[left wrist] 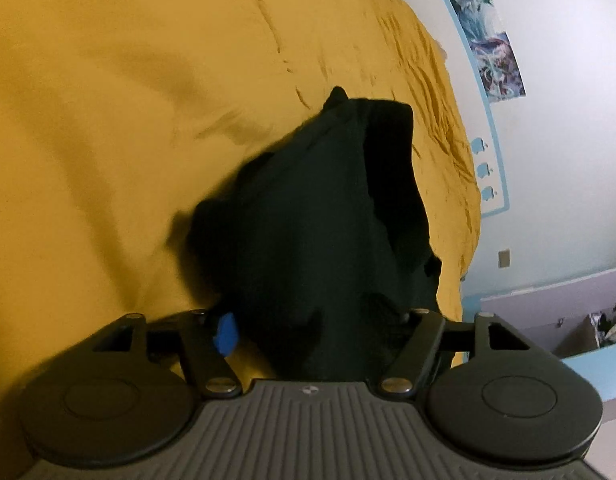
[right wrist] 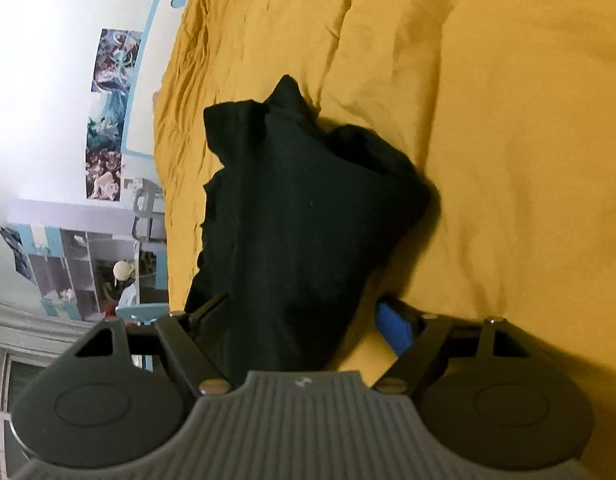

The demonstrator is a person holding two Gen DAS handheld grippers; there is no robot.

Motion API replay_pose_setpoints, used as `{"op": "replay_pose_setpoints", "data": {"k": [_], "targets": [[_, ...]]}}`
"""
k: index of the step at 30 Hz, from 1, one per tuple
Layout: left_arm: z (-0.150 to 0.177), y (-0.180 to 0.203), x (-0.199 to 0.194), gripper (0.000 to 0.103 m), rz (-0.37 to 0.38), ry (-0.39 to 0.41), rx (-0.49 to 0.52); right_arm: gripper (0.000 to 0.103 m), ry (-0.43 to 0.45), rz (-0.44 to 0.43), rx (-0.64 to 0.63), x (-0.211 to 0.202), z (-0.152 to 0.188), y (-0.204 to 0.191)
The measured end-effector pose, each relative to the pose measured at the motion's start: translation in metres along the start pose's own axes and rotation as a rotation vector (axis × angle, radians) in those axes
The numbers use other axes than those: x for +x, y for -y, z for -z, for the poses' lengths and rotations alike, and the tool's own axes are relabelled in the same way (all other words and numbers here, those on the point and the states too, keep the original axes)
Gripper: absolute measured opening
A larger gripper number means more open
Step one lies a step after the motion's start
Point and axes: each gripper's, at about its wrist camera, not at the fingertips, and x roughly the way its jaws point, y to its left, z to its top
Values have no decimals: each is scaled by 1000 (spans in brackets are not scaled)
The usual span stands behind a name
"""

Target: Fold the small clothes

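My left claw (left wrist: 320, 320) and right claw (right wrist: 308, 320) both stand wide, gripping nothing; the dark garment (left wrist: 328, 216) lies bunched on the yellow bed (left wrist: 107, 120), its long axis running straight ahead between both jaws

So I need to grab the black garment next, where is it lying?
The black garment lies bunched on the yellow bedspread, centred in both wrist views just ahead of each gripper, near the bed edge by the postered wall.
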Motion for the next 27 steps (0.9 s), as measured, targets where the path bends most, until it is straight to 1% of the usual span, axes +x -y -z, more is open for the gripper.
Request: {"op": "replay_pose_setpoints", "data": {"k": [2, 3, 4, 5, 6, 7, 8, 9, 10, 11, 14, 16, 18, 20, 22, 24, 26, 27], "targets": [[-3, -1, 8, 80, 12, 21, -24, 75, 48, -19, 9, 9, -5, -3], [-4, -2, 12, 80, 26, 28, -35, 75, 69, -18, 17, 14, -7, -4], [-6, -3, 16, 78, 53, 30, -39, 75, 92, -18, 32, 18, -8, -4], [-9, -5, 21, 64, 93, 30, -47, 72, 103, -15, 36, 24, -10, -6], [-10, -9, 24, 34, 114, 38, -77, 65, 116, 11, 41, 30, -11, -8], [-10, -14, 26, 18, 107, 48, -124, 33, 119, 48, 37, 34, -13, -11], [-11, -18, 28, 15, 112, 48, -172, 11, 109, 75, 31, 39, -16, -13], [-11, -19, 28, 14, 120, 50, -190, 11, 111, 82, 35, 39, -18, -14], [-12, -15, 27, 14, 118, 50, -184, 10, 109, 79, 34, 38, -20, -17], [-13, -9, 23, 12, 122, 53, -167, 10, 109, 74, 19, 35, -22, -23], [-15, 15, 7, 9, 170, 67, -101, 7, 115, 25, -72, 17, -26, -51], [-15, 34, -7, 6, 183, 78, -38, 4, 133, 1, -129, -2, -28, -70], [-10, 44, -22, 5, 207, 67, -21, 2, 137, -11, -130, -24, -30, -79], [4, 48, -38, 5, 231, 45, 0, 2, 143, -24, -141, -54, -29, -78], [27, 41, -52, 5, 235, 17, 8, 2, 143, 1, -176, -81, -22, -67], [51, 21, -57, 5, 218, -22, -21, 2, 123, 38, -153, -99, -14, -39], [73, -8, -55, 5, 169, -65, -63, 2, 108, 89, -107, -108, -7, -6], [82, -23, -53, 5, 142, -73, -83, 2, 106, 117, -76, -111, -3, 13]]}}
